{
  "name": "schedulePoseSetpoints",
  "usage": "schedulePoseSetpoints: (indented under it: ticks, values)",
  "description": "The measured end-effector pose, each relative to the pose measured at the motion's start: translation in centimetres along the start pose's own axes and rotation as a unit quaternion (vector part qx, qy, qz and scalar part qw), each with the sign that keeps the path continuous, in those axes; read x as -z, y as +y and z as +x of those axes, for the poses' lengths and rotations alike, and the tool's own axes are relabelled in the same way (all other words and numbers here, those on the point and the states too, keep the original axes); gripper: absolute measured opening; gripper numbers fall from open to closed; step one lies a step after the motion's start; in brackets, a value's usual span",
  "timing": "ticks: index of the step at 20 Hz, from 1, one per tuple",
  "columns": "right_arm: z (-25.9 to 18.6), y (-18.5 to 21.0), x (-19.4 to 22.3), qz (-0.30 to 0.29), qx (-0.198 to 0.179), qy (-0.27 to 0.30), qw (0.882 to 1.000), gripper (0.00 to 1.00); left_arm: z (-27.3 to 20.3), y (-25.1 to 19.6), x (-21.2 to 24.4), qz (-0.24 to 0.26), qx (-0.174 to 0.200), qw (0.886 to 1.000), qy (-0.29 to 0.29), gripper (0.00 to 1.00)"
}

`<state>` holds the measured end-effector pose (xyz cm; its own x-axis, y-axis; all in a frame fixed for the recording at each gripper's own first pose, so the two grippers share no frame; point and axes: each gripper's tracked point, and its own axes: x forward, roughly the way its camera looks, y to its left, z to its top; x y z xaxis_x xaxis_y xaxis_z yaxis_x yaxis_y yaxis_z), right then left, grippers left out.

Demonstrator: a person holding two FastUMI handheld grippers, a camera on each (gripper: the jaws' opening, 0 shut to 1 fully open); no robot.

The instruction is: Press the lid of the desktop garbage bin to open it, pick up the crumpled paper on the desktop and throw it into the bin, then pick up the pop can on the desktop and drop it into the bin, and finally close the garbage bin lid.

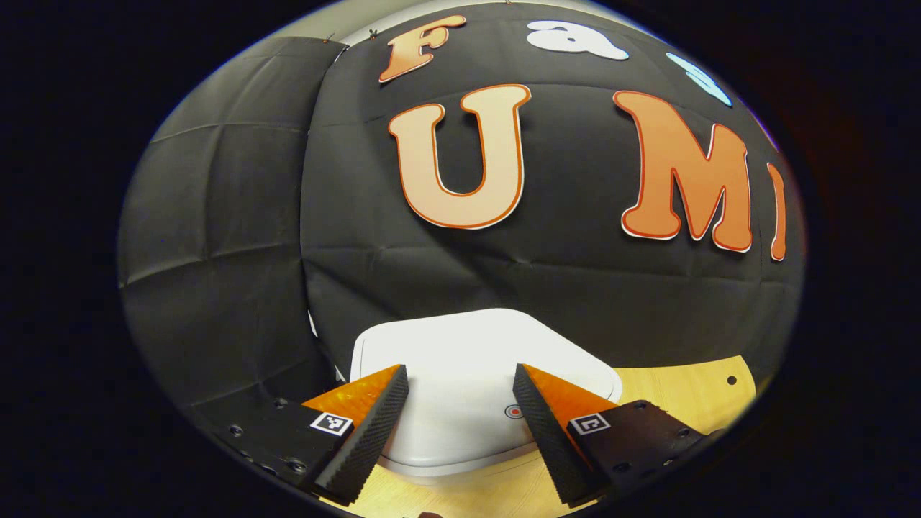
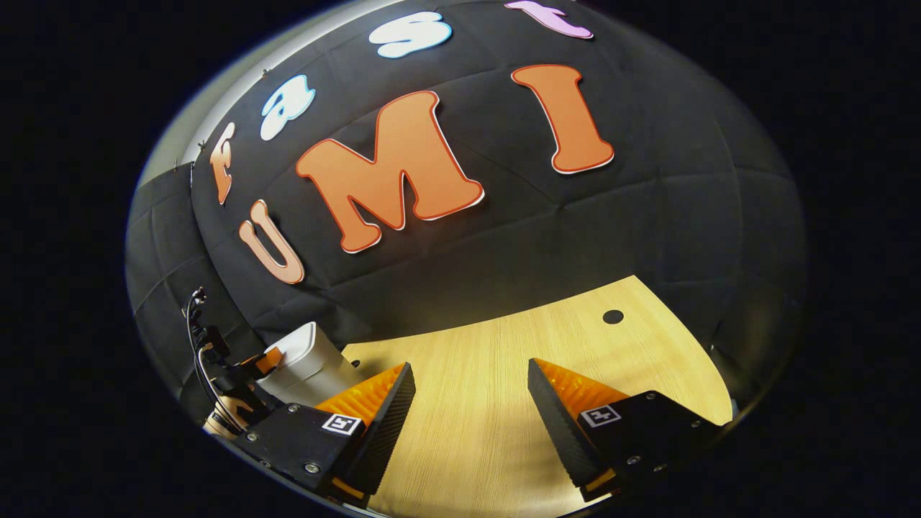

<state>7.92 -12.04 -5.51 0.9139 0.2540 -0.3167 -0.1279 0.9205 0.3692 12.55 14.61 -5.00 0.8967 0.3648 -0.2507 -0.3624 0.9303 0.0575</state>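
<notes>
Just ahead of our left gripper [image 1: 460, 392], in the left gripper view, lies the white lid [image 1: 468, 345] of the garbage bin. Our fingers stand apart, empty, one over each side of the lid and above it; whether they touch it we cannot tell. The lid is flat and closed, facing up, its long side running across between our fingers. A small round red mark [image 1: 514, 411] sits near the lid's front edge, just beside our right-hand finger. We judge the lid to be stiff, smooth, light plastic, something to push down on rather than grip, most likely near that mark. Bare counter [image 1: 683, 392] shows to the right.

In the right gripper view, our right gripper [image 2: 471, 388] hangs with fingers apart, holding nothing, over the wooden counter [image 2: 504, 360]. Far to its left the bin [image 2: 306, 363] stands upright, with the other gripper [image 2: 252, 367] at it. We see no crumpled paper or can ahead.
</notes>
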Motion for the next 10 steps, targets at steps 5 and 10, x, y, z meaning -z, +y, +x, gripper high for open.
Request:
schedulePoseSetpoints:
  ticks: [5, 10]
  values:
    - [-0.8, 0.1, -1.1, -0.007, 0.015, -0.021, 1.0, 0.94, -2.3, -1.3, -2.1, -0.014, 0.027, 0.999, -0.011, 0.94]
    - [-2.1, 2.0, -3.1, -0.056, 0.036, -0.064, 0.996, 0.94, -8.5, -6.0, -7.3, 0.002, 0.095, 0.994, -0.058, 0.94]
